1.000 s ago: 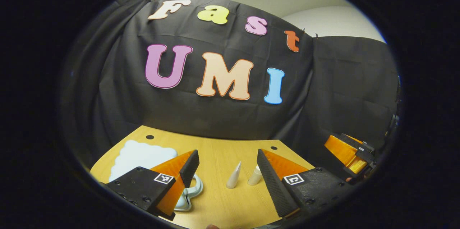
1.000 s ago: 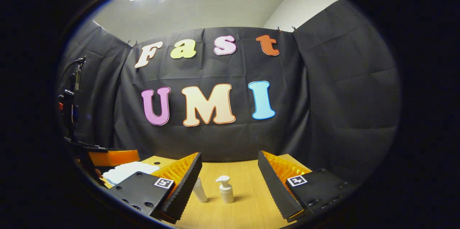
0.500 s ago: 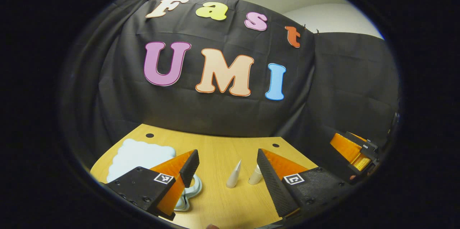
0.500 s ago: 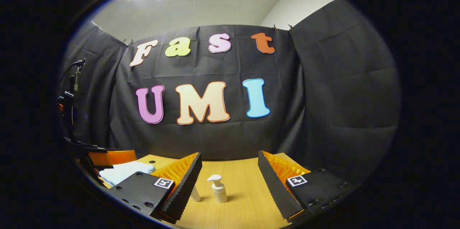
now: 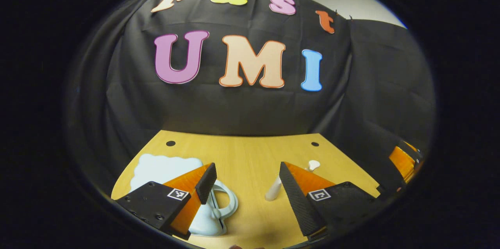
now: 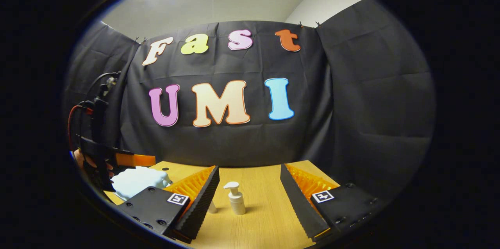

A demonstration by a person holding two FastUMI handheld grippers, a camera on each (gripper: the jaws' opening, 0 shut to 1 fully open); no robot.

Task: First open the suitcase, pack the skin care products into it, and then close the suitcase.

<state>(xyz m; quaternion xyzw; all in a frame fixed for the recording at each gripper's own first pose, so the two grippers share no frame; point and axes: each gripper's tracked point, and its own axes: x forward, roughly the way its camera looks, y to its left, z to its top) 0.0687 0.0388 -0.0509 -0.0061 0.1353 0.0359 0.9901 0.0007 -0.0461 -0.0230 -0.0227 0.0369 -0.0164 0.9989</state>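
A pale blue, cloud-shaped suitcase [image 5: 164,167] lies flat on the wooden table [image 5: 242,151]; its lid looks closed. Its looped handle [image 5: 224,202] sits just beside my left gripper's near finger. My left gripper [image 5: 246,186] is open and holds nothing. A white tube [image 5: 272,191] stands ahead of it, and a white pump bottle [image 5: 313,164] peeks over the other finger. In the right gripper view, my right gripper [image 6: 250,190] is open, with the pump bottle [image 6: 235,200] between its fingers but farther off. The tube [image 6: 212,206] is half hidden, and the suitcase [image 6: 136,182] lies at left.
Black cloth walls close the table's far side. Two small holes [image 5: 170,143] mark the tabletop's back corners. The right gripper [image 5: 402,159] shows at the far right of the left gripper view. The left gripper [image 6: 129,160] and a hand [image 6: 84,161] appear at left in the right gripper view.
My left gripper has moved forward and tipped down toward the suitcase, so its handle looks larger and nearer. It shows more fully in the right gripper view. Both grippers stay open.
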